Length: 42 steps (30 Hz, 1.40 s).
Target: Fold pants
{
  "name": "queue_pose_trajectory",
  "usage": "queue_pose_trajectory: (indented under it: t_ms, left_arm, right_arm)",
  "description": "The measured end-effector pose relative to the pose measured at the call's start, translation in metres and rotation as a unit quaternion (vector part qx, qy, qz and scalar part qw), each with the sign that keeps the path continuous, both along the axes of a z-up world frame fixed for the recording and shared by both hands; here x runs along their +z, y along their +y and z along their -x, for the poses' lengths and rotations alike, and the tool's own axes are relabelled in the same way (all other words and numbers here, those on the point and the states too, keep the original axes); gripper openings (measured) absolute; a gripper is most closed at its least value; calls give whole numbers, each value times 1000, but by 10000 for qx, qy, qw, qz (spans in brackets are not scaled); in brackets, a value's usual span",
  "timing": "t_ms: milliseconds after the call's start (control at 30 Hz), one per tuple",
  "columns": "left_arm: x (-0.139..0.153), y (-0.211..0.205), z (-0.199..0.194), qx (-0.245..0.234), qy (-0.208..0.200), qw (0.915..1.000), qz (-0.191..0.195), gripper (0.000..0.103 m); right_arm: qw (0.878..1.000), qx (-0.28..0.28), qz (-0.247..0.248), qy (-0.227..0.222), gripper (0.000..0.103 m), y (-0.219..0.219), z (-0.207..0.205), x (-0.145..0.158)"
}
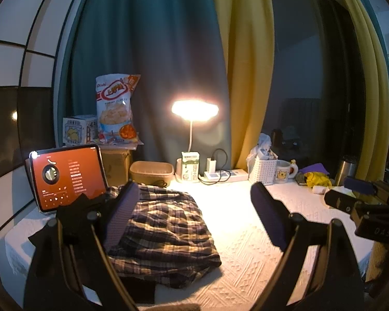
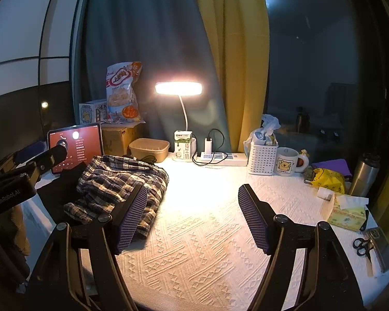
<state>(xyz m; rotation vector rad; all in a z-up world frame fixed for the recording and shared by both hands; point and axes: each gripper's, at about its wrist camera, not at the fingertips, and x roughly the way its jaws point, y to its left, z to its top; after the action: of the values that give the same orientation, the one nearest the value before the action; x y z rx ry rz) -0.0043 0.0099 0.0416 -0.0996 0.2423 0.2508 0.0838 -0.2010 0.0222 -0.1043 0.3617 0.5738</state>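
The plaid pants [image 1: 166,230] lie as a folded bundle on the left part of the white textured tablecloth [image 1: 246,246]; they also show in the right wrist view [image 2: 122,181]. My left gripper [image 1: 194,215] is open and empty, held above the cloth with its left finger over the bundle's left edge. My right gripper [image 2: 192,217] is open and empty above the bare cloth, just right of the pants. Dark cloth [image 1: 72,215] lies beside the bundle on its left. Each gripper shows at the edge of the other's view.
A tablet [image 1: 67,178] with a red screen stands at the back left. A lit desk lamp [image 1: 194,108], milk carton [image 1: 190,167], power strip [image 1: 225,175], tan tray [image 1: 151,172], white basket [image 1: 263,168] and mug [image 1: 285,172] line the back. Tissue box [image 2: 347,212], scissors [image 2: 361,246] and steel flask [image 2: 364,173] sit at right.
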Motion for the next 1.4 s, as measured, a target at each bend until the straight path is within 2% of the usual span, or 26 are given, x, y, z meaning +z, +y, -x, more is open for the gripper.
queue_pose_trajectory:
  t_ms: [1400]
  left_arm:
    - [-2, -1, 3, -16, 23, 10000, -11, 89]
  right_arm:
    - [10000, 9, 13, 13, 76, -1, 0, 0]
